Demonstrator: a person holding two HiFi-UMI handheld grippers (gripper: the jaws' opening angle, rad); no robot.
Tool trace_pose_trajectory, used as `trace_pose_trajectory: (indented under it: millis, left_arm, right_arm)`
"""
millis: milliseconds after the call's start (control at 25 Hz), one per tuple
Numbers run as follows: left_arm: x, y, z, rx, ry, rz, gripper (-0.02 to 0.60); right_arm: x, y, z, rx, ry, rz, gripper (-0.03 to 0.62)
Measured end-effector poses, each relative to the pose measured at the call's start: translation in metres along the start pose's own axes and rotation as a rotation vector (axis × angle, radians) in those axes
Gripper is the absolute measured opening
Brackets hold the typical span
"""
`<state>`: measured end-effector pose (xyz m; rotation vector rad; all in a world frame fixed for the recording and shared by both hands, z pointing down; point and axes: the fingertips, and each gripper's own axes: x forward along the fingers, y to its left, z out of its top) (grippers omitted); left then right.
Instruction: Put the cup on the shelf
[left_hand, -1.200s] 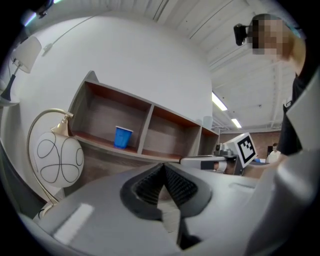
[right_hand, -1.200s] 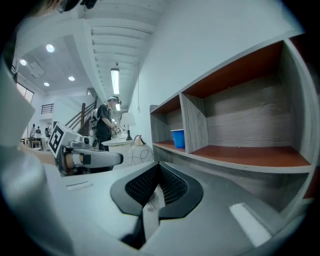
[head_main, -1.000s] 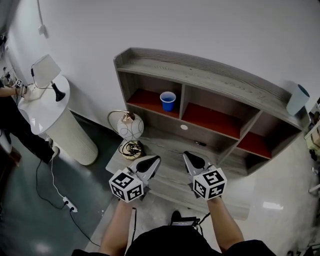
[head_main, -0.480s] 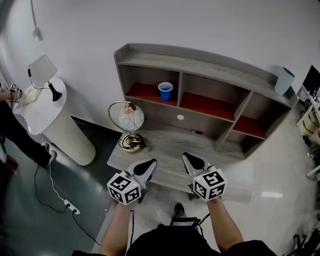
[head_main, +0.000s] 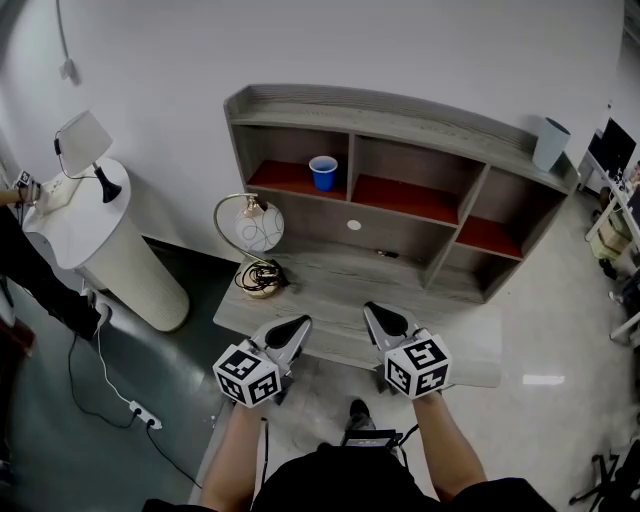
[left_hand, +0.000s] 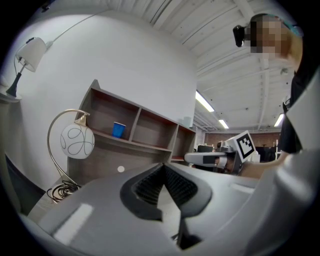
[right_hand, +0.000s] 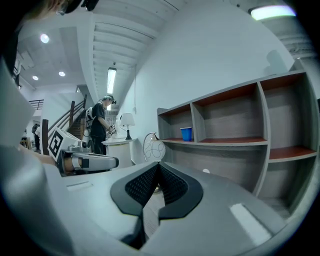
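Your left gripper (head_main: 303, 323) and right gripper (head_main: 374, 312), jaws together and empty, face the shelf (head_main: 400, 120). Cup (head_main: 322, 172) sits inside top-left, lamp (head_main: 258, 228) stands left, maybe a vase (head_main: 550, 143) atop.

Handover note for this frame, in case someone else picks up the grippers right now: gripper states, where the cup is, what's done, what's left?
Left gripper: shut, nothing between the jaws.
Right gripper: shut, nothing between the jaws.
Both are held side by side in front of the shelf, well short of the cup.
Blue cup: upright in the shelf's left compartment of the top row, on the red floor.
Done: the cup stands on the shelf.
Left: nothing that shows; the job looks finished.
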<state>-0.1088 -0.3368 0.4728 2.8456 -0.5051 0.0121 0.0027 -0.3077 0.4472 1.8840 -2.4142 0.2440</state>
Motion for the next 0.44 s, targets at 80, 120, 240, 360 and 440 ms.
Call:
trace_pose_trajectory:
  millis: [80, 120, 240, 360, 440]
  left_arm:
    - [-0.0008, -0.002, 0.0001, 0.004, 0.0, -0.003, 0.0]
    - [-0.001, -0.0028, 0.0003, 0.007, 0.0, -0.005, 0.0]
    - [-0.0015, -0.0053, 0.0016, 0.011, -0.003, -0.014, 0.0]
    - [-0.0018, -0.0058, 0.0024, 0.013, -0.003, -0.014, 0.0]
    - [-0.002, -0.0062, 0.0029, 0.013, -0.004, -0.013, 0.0]
  right_arm:
    - [-0.0029, 0.0009, 0.0001, -0.001, -0.001, -0.006, 0.011]
    - [-0.004, 0.0012, 0.0004, -0.001, -0.002, -0.008, 0.011]
    - [-0.0063, 0.0023, 0.0009, -0.003, -0.004, -0.01, 0.011]
    - [-0.0081, 0.0024, 0.0011, -0.004, -0.006, -0.012, 0.011]
    - [-0.0093, 0.0021, 0.0014, -0.004, -0.007, -0.013, 0.011]
